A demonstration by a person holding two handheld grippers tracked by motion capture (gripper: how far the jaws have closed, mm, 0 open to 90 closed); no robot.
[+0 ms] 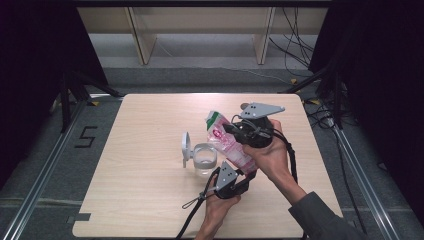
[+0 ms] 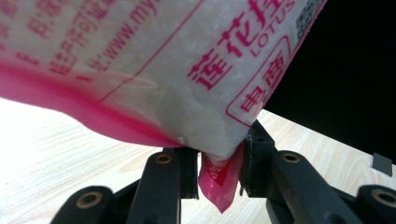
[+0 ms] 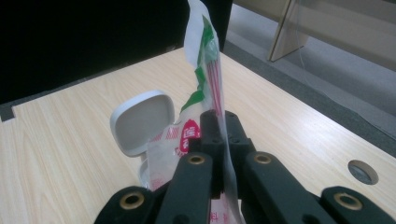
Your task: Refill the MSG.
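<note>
A pink and white plastic bag (image 1: 229,145) with a green top edge is held tilted above the table, top end up and to the left. My left gripper (image 1: 245,172) is shut on its bottom corner; in the left gripper view the jaws (image 2: 219,158) pinch the pink seam of the bag (image 2: 163,60). My right gripper (image 1: 225,129) is shut on the bag's upper part, and its jaws (image 3: 219,126) clamp the thin film below the green edge of the bag (image 3: 205,56). Just left of the bag stands a clear container (image 1: 205,160) with its grey lid (image 1: 186,146) swung open.
The wooden table (image 1: 145,200) has free room on its left and front. A small round hole (image 1: 245,105) sits near the far edge, seen also as the hole (image 3: 363,171). The open lid (image 3: 142,121) stands behind the bag. Shelving and cables lie beyond the table.
</note>
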